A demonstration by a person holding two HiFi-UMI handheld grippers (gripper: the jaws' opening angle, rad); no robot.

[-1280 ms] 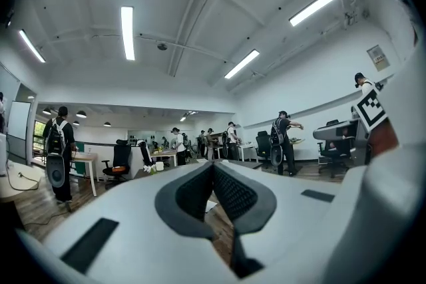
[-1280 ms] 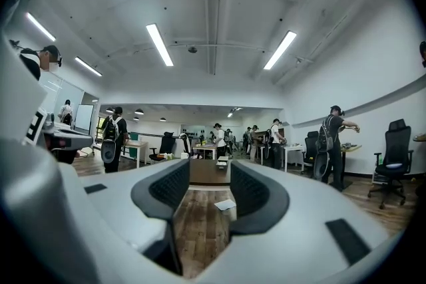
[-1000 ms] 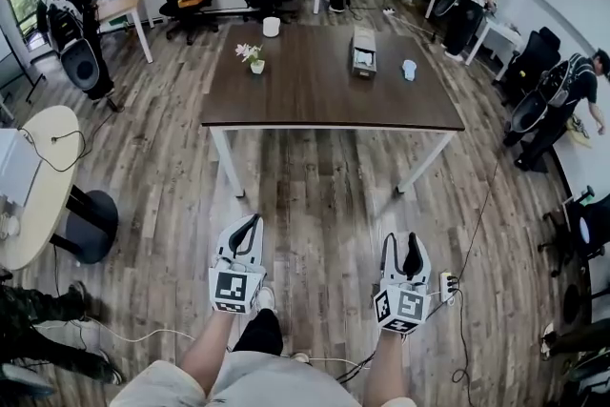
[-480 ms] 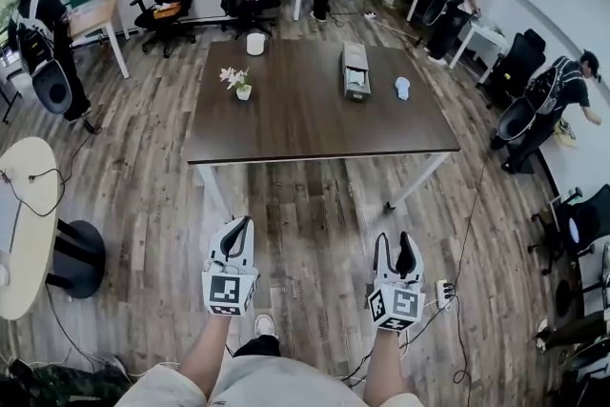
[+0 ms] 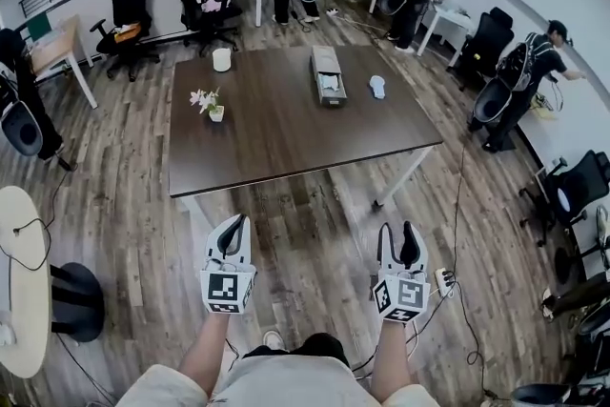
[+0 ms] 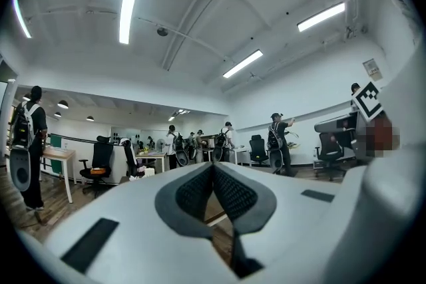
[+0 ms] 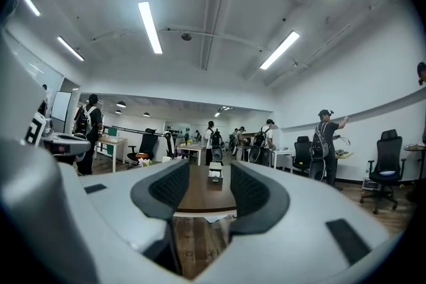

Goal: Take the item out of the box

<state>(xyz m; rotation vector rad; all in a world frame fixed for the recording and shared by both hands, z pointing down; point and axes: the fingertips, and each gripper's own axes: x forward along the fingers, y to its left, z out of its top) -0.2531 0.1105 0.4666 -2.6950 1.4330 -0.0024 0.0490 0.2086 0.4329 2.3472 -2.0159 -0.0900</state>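
Box (image 5: pixel 328 76) on far half of table (image 5: pixel 286 133), right of centre, long axis running near to far. Both grippers well short of it, over the floor. Right gripper (image 5: pixel 400 232) lines up closer: jaws apart, empty, box framed between them. Left gripper (image 5: pixel 238 224) jaws pressed together, nothing held. Box top looks open; pale contents, probably the item, too small to tell.

No legible text, brand or number found. White left gripper (image 5: pixel 239 222) and white right gripper (image 5: pixel 398 231) carry only black-and-white square marker patterns. Small pale wall notice (image 6: pixel 372 68): print too small to read.
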